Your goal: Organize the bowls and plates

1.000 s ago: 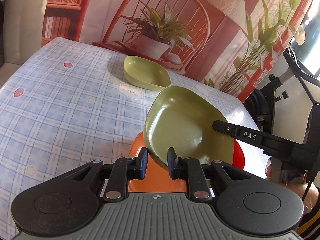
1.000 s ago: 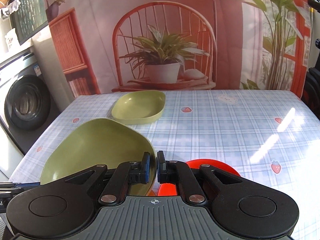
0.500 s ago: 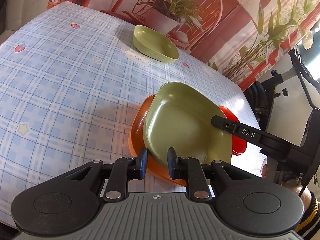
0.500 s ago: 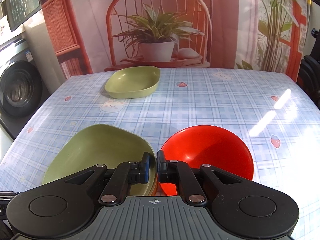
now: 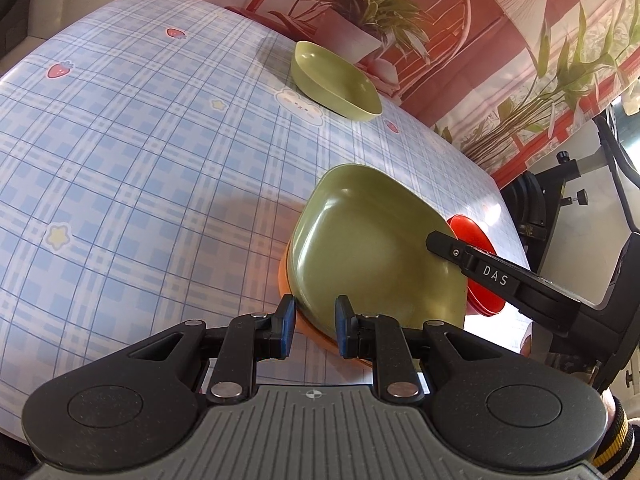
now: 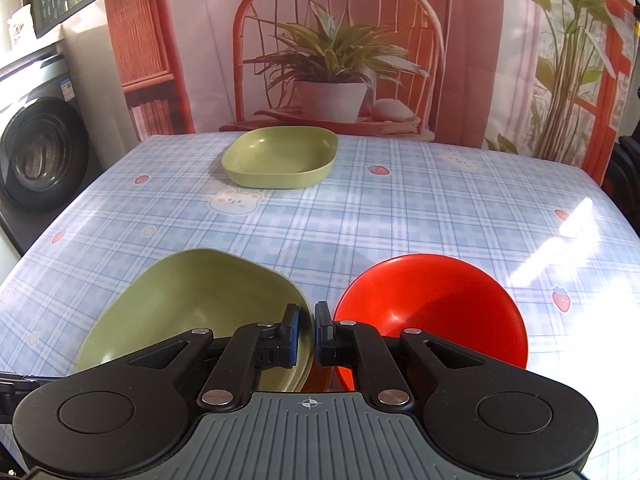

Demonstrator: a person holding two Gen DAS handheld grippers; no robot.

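The left tool (image 5: 311, 326) is clamped on the near rim of a green plate (image 5: 372, 252), one blue pad on the outside of the rim and the other on the inside. The right tool (image 6: 307, 330) grips the same green plate (image 6: 200, 304) on its opposite rim, its jaws nearly together with the thin rim pinched between them; in the left wrist view its black arm, lettered DAS, reaches in over the plate's right edge. The plate is rounded-square with a raised lip and sits on an orange plate (image 5: 286, 280), of which only a narrow crescent shows along the left and near edges. Whether the green plate rests fully on it or is slightly lifted, I cannot tell.

Just beside this stack on the right lies a red bowl (image 6: 436, 312), round and glossy, its rim close to the green plate's edge. Well apart, at the far side of the desk (image 6: 400, 216), stands a second green dish (image 6: 280, 156), alone and upright. The desk carries a blue checked cloth with strawberries, stars and rabbits. Behind it hangs a printed backdrop (image 6: 340, 40) of a chair and potted plant. A washing machine (image 6: 36, 152) stands to the left.
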